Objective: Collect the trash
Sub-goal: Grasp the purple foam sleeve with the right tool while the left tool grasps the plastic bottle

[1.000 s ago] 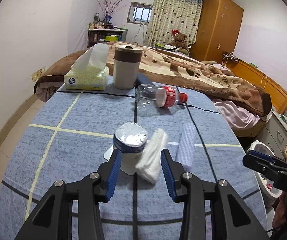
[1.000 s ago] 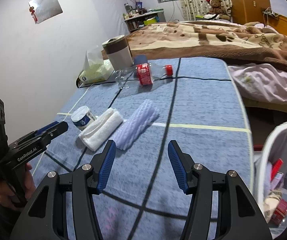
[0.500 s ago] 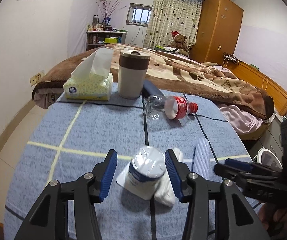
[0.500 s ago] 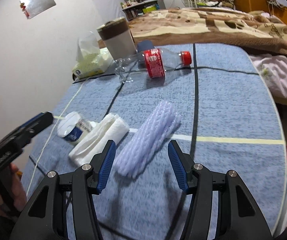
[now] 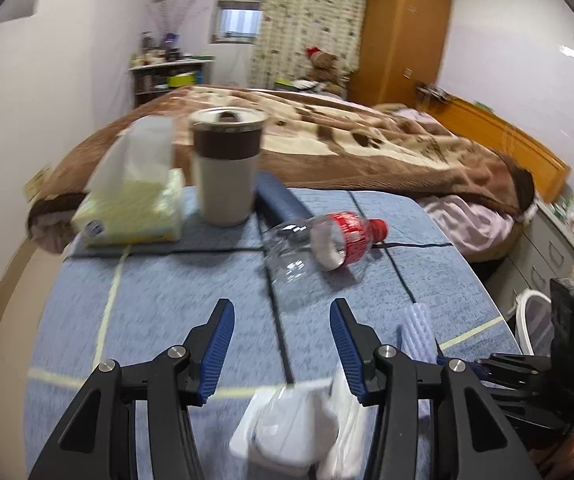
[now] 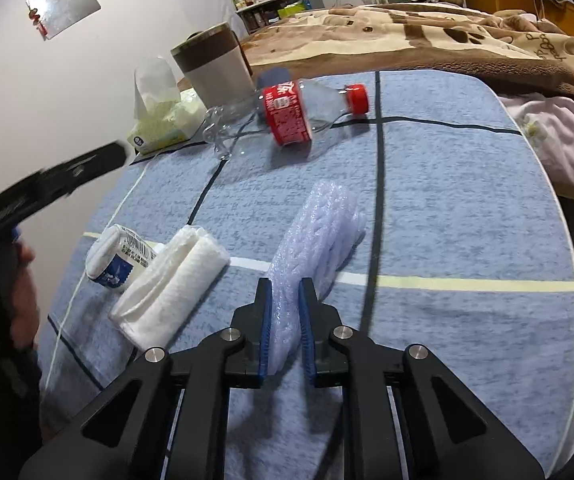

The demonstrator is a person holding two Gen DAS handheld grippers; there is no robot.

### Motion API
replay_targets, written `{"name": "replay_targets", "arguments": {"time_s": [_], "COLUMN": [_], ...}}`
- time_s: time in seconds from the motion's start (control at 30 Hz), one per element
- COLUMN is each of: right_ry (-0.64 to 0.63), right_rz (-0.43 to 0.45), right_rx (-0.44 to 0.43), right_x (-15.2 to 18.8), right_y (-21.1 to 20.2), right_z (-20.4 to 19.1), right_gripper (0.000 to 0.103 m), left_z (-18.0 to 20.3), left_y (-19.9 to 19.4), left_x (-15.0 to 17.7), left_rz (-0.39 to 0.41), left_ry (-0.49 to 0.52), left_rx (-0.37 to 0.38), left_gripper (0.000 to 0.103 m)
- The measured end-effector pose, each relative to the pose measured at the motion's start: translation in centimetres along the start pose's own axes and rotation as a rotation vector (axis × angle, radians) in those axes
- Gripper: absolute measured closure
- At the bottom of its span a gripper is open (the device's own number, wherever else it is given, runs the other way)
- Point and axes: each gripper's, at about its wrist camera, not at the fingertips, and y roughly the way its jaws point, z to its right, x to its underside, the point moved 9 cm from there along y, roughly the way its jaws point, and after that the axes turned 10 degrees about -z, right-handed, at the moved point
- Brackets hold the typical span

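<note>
Right gripper [image 6: 284, 312] has just closed, pinching the ribbed, translucent bubble-wrap roll [image 6: 319, 228].

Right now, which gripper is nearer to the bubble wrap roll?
Right. The right gripper is shut on the near end of the bubble wrap roll. The left gripper is open, beside the roll, nothing between its fingers.

Crumpled bubble wrap [image 6: 319, 236] lies mid-table; empty red-labelled bottle [image 6: 287, 114] on its side at 12 o'clock; folded tissue [image 6: 171, 284] and small tub [image 6: 115, 254] at 9.
</note>
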Motion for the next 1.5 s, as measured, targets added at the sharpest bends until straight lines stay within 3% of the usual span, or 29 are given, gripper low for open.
{"name": "replay_targets", "arguments": {"time_s": [0.4,0.53,0.63,0.7,0.97,1.27,1.37,1.5], "right_ry": [0.048,0.071,0.086,0.097,0.105,0.116,0.121,0.125], "right_rz": [0.023,0.03,0.032,0.031,0.047,0.063,0.069,0.084], "right_rx": [-0.019,-0.018,-0.017,-0.018,-0.027,-0.035,-0.039,-0.042], "right_x": [0.6,0.5,0.5,0.5,0.6,1.0,1.2,1.3], "right_y": [-2.1,-2.4,-2.5,-2.4,-2.9,-3.7,-3.9,-4.6], "right_z": [3.0,4.2,4.9,5.4,5.9,6.7,7.0,7.2], "right_gripper": [0.093,0.093,0.093,0.093,0.093,0.093,0.093,0.093], "left_z": [2.6,3.2,3.7,4.0,7.0,7.0,7.0,7.2], "left_y": [7.3,9.4,10.5,11.3,11.1,14.5,14.8,13.7], "left_x": [-6.0,-6.9,-7.1,-7.0,-4.8,-5.3,-5.0,-5.7], "left_rz": [-0.072,-0.107,-0.134,-0.159,-0.233,-0.359,-0.391,-0.349], "left_ry": [0.241,0.305,0.369,0.405,0.54,0.422,0.387,0.387], "left_rx": [0.024,0.045,0.049,0.053,0.091,-0.042,-0.043,-0.053], "left_gripper": [0.053,0.044,0.044,0.037,0.037,0.037,0.037,0.04]}}
